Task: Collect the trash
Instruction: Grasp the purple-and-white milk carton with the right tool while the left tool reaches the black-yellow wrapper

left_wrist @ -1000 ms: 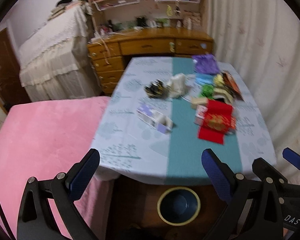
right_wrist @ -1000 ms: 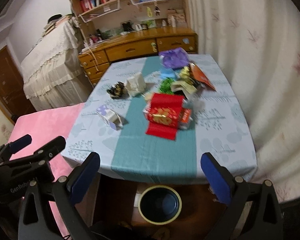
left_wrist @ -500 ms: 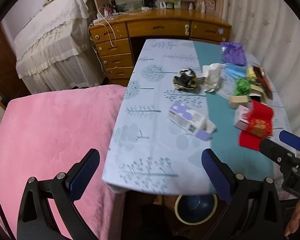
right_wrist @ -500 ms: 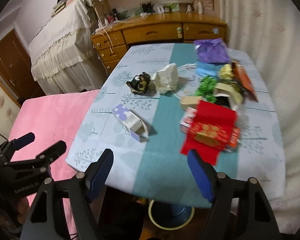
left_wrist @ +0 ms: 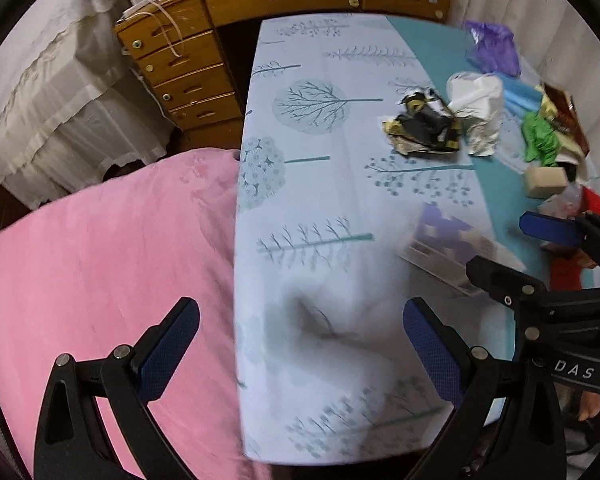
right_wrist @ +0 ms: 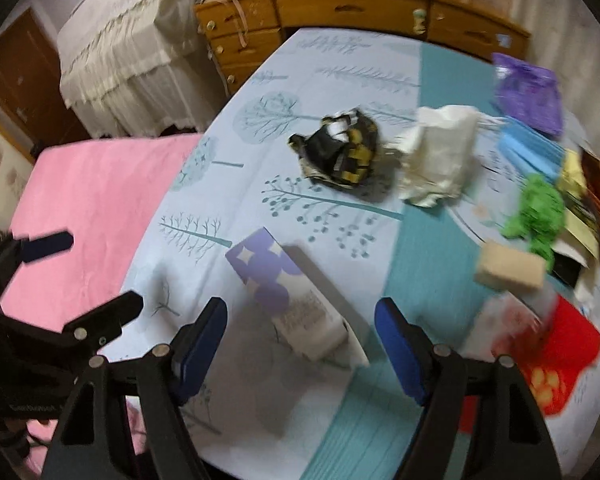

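Observation:
A purple-and-white carton (right_wrist: 296, 296) lies on the tree-print tablecloth (right_wrist: 260, 184). My right gripper (right_wrist: 300, 312) hovers just over its near end, jaws open, pads apart from it. Beyond lie a crumpled black-and-yellow wrapper (right_wrist: 340, 152) and a crumpled white bag (right_wrist: 440, 160). My left gripper (left_wrist: 300, 320) hangs wide open over the table's near left edge with nothing between its fingers. In the left wrist view the carton (left_wrist: 456, 252) lies blurred to the right, and the right gripper (left_wrist: 516, 248) reaches in beside it.
At the table's right lie a tan block (right_wrist: 508, 268), green crumpled paper (right_wrist: 540, 208), a red packet (right_wrist: 556, 356), a blue pack (right_wrist: 528, 152) and a purple bag (right_wrist: 528, 92). A pink blanket (left_wrist: 100, 260) lies left of the table. A wooden desk (left_wrist: 188, 72) stands behind.
Both grippers have moved forward and down over the table. The bin below the front edge has left view. The right jaws have narrowed and now stand over the carton.

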Action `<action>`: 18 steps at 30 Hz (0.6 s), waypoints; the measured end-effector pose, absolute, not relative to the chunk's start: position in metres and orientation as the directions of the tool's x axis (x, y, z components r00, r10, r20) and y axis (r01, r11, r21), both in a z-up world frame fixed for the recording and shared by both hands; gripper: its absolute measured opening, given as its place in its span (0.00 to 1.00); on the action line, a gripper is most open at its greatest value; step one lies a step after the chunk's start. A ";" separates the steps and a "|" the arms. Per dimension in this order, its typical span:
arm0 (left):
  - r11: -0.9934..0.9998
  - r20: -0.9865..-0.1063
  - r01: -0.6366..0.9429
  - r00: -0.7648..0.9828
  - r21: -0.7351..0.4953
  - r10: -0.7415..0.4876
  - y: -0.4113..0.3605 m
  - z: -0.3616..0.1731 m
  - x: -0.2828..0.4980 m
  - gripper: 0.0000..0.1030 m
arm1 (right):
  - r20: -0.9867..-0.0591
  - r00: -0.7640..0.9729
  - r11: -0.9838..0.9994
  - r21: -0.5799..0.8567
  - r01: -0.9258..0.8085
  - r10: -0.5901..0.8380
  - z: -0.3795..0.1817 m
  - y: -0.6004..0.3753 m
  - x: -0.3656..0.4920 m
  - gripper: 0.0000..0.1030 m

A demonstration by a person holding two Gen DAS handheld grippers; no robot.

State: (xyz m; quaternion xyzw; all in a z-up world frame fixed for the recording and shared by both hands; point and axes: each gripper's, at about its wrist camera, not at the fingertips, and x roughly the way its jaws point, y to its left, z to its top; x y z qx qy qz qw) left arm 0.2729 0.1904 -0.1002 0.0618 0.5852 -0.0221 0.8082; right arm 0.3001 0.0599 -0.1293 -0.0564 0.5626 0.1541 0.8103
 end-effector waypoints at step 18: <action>0.970 -0.959 0.239 0.283 0.041 -0.029 0.187 -0.114 0.368 0.97 | -0.968 0.215 0.955 0.061 -0.291 0.128 -0.162 0.062 0.325 0.40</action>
